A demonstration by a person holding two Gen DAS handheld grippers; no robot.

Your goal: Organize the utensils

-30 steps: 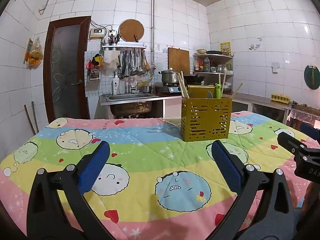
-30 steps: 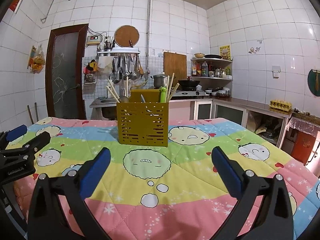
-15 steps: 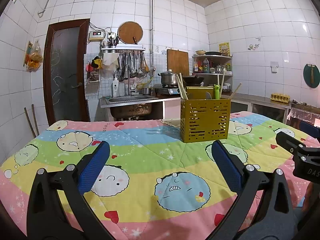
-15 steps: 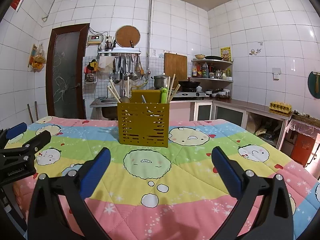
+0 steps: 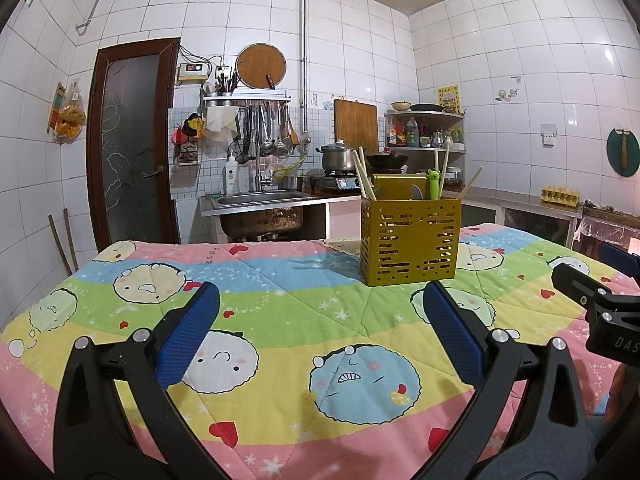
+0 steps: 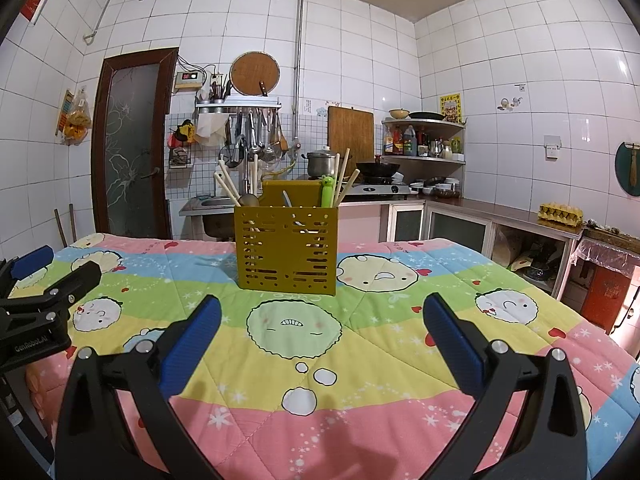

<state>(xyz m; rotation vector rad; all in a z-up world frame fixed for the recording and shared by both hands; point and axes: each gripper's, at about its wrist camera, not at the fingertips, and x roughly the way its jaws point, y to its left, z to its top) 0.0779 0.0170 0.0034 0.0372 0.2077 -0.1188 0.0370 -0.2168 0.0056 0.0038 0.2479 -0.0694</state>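
Note:
A yellow slotted utensil holder (image 5: 410,240) (image 6: 287,250) stands upright on the cartoon-print quilt (image 5: 280,312) (image 6: 360,344). Wooden chopsticks (image 5: 363,176) (image 6: 226,182), a green frog-topped utensil (image 5: 433,184) (image 6: 327,191) and a metal spoon (image 6: 249,200) stick out of it. My left gripper (image 5: 320,332) is open over the quilt, short of the holder and to its left, with nothing between its blue pads (image 5: 188,336). My right gripper (image 6: 320,334) is open too, in front of the holder, holding nothing.
Each gripper shows at the edge of the other's view: the right one (image 5: 596,300), the left one (image 6: 40,292). Behind the table are a sink (image 5: 260,204), a stove with a pot (image 5: 338,158), a door (image 5: 132,140) and a counter with an egg tray (image 5: 560,196).
Both views have risen and tilted slightly; the holder sits a little lower and steadier in frame. Both grippers stay open and hold nothing.

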